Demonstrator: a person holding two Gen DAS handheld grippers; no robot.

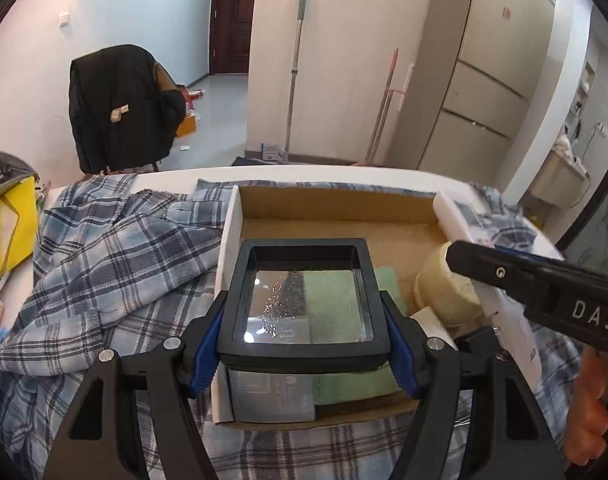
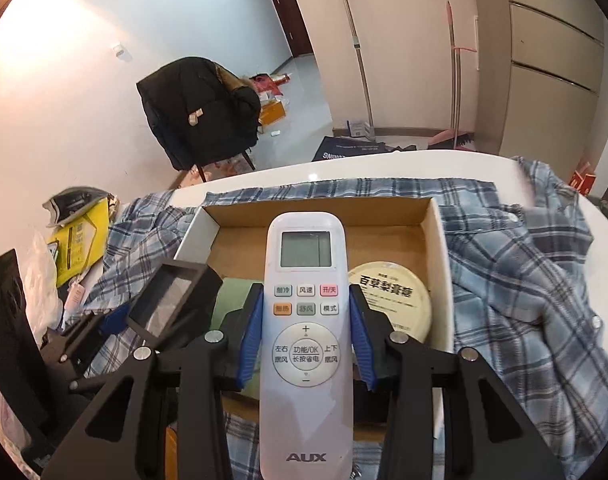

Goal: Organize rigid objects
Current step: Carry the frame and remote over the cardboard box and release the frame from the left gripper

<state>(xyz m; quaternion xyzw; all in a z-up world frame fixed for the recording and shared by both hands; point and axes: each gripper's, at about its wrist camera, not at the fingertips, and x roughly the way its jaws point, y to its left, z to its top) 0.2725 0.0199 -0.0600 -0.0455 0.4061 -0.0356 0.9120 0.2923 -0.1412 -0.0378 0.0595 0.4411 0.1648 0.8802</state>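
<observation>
Framed case (image 1: 304,300) and remote (image 2: 305,320) gripped above cardboard box (image 2: 439,264), far half bare

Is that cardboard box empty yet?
No. The cardboard box already holds a round tin and a green item.

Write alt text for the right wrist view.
The right gripper is shut on a white AUX remote, held above an open cardboard box on a plaid cloth. A round cream tin lies inside the box.
</observation>
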